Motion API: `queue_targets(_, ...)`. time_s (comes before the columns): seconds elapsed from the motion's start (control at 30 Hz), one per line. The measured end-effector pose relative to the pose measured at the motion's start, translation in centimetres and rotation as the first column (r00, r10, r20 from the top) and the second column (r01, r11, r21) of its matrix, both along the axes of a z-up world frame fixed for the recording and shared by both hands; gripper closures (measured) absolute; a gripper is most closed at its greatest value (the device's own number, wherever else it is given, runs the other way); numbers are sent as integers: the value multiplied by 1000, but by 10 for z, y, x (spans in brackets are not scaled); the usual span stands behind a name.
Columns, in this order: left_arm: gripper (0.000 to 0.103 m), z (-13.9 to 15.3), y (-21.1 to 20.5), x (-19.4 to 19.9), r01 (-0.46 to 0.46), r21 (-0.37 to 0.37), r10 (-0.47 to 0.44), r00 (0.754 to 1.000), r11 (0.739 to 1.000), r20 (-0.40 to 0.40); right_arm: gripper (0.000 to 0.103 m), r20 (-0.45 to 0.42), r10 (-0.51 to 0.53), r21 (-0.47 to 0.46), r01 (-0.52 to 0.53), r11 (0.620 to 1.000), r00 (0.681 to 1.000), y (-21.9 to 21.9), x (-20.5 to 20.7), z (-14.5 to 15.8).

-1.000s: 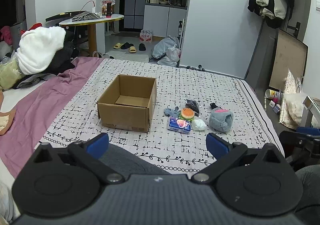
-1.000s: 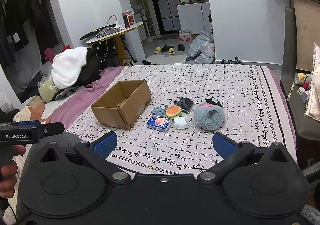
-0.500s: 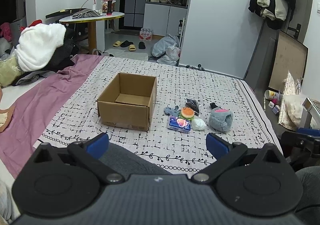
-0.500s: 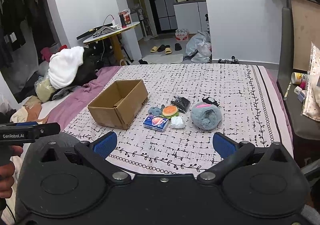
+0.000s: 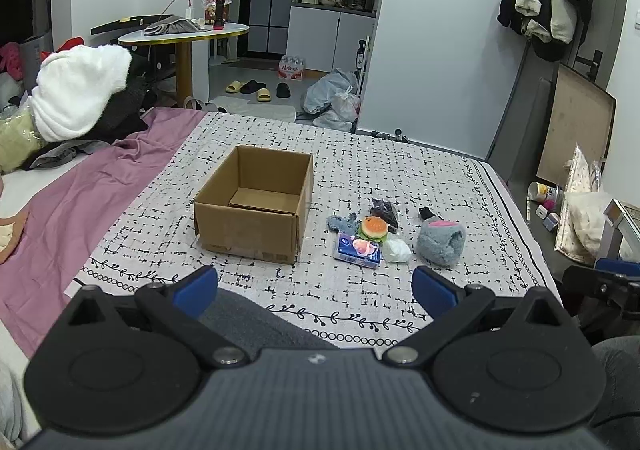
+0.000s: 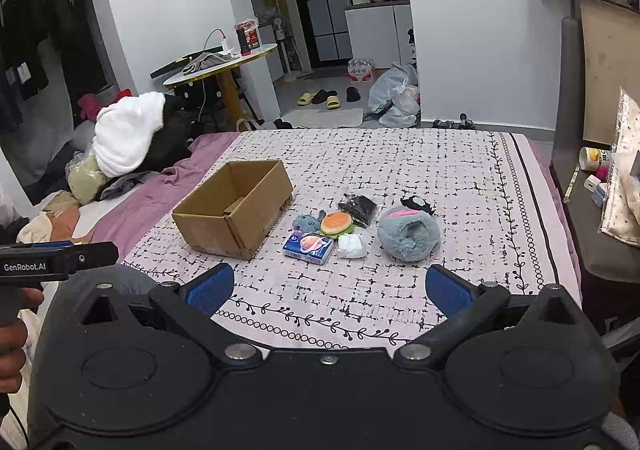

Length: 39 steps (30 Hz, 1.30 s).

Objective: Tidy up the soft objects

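An open, empty cardboard box (image 5: 256, 206) (image 6: 236, 206) sits on the patterned bedspread. To its right lies a cluster: a burger plush (image 5: 374, 228) (image 6: 337, 224), a small grey-blue plush (image 5: 343, 224) (image 6: 307, 223), a blue tissue pack (image 5: 357, 250) (image 6: 308, 248), a white soft lump (image 5: 396, 251) (image 6: 352, 246), a black packet (image 5: 385, 210) (image 6: 359, 208) and a fluffy grey slipper (image 5: 441, 241) (image 6: 409, 234). My left gripper (image 5: 316, 290) and right gripper (image 6: 329, 290) are both open, empty, well short of the objects near the bed's front edge.
A purple sheet (image 5: 80, 186) and a pile of clothes with a white bundle (image 5: 76, 90) lie left of the box. A dark side surface with small items (image 6: 600, 186) borders the bed on the right. A round table (image 5: 184, 38) stands behind.
Both views have shifted slightly; the box and soft objects stay where they were. Both grippers remain open.
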<state>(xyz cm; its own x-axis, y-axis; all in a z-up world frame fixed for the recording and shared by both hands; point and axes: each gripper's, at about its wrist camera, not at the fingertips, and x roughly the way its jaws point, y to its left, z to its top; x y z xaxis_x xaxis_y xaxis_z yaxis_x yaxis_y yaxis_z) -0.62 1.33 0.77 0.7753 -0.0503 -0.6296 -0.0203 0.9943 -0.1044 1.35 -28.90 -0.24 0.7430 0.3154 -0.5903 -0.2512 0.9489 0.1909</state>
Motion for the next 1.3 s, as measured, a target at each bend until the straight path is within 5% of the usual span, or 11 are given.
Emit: queue_targets(1.3,1,-10,-1,31,-27,-36,27,1000,999,3,0,-52,-33,23,34,999,998,-13,31,-15)
